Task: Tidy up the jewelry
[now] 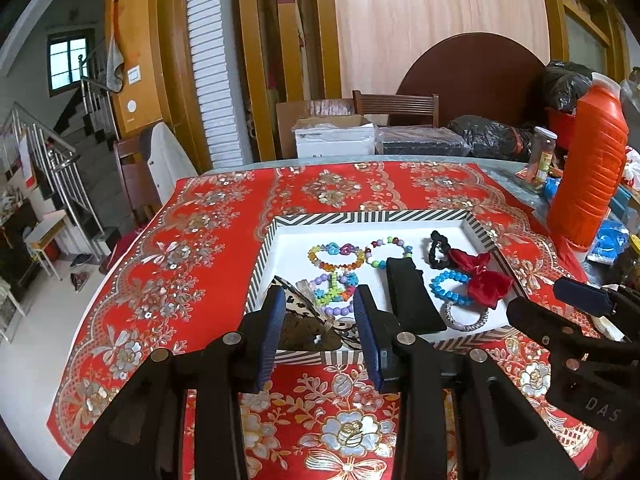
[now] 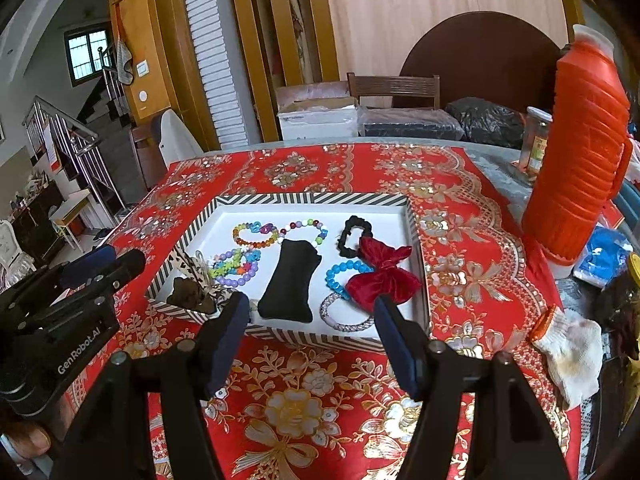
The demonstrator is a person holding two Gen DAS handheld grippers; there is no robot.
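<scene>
Red cloth [image 2: 460, 216]: covers the table, mid of frame. Keeps the box from sliding, I think.
Striped box [image 2: 320, 199]: sits flat on the cloth, centre of both views. White inside, w/ low walls so stuff stays in.
Jewelry: all in the box already. Bead bracelets [image 2: 256, 234] upper left, blue beads [image 2: 346, 270] + red bow [image 2: 384, 276] on the right, black scrunchie [image 2: 354, 236] above the bow.
Black pouch [image 2: 290, 280]: lies in the mid of the box, btwn the two groups. Prob a divider.
My left gripper [image 1: 318, 320]: low centre of its view, jaws partly open, holding nothing. Hangs over the near left corner of the box.
My right gripper [image 2: 310, 320]: low centre, jaws wide apart, empty. Waits at the near edge so I can pick next.
Orange flask [image 2: 576, 152]: far right, well apart.
</scene>
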